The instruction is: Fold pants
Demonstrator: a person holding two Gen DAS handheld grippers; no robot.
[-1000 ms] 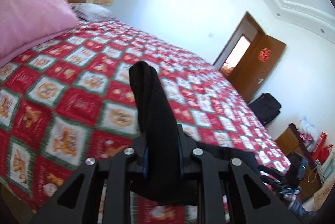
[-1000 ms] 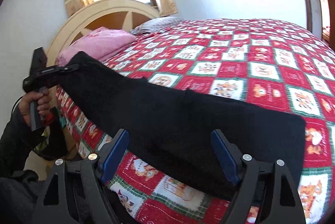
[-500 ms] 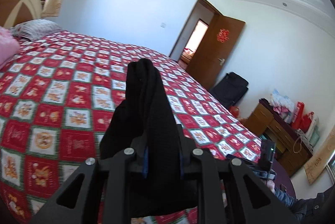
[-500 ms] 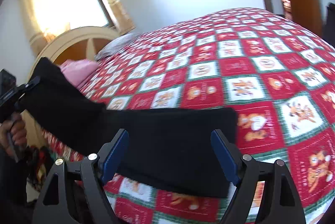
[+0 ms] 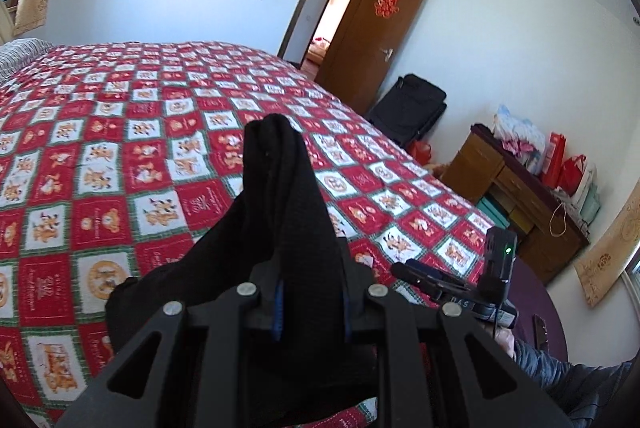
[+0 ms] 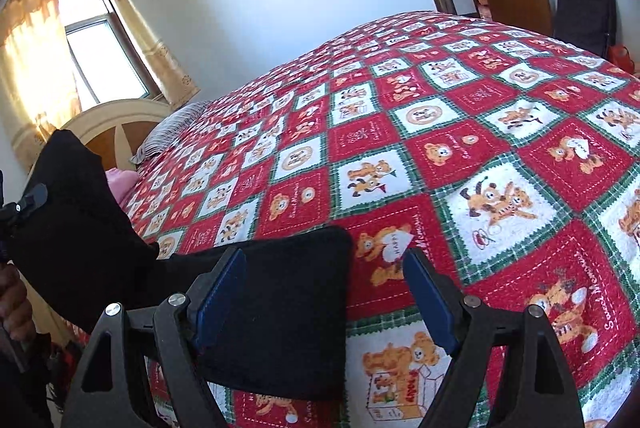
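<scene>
The black pants (image 6: pixel 280 312) lie partly on the red checked bedspread (image 6: pixel 440 132) near the bed's front edge. My left gripper (image 5: pixel 310 302) is shut on one end of the pants (image 5: pixel 280 212), which bunches up between its fingers and is lifted above the bed. In the right wrist view that lifted end (image 6: pixel 76 216) rises at the far left. My right gripper (image 6: pixel 324 292) is open and empty, its blue pads straddling the right edge of the flat part of the pants.
A headboard (image 6: pixel 112 124), a striped pillow (image 6: pixel 168 136) and a pink blanket (image 6: pixel 122 180) are at the bed's head. A brown door (image 5: pixel 368 40), black suitcase (image 5: pixel 412 108) and wooden cabinet (image 5: pixel 516 204) with bags stand beyond the bed.
My left gripper has swung the held end of the pants to the right, toward the right gripper. The flat part of the pants looks shorter. The right gripper stays open.
</scene>
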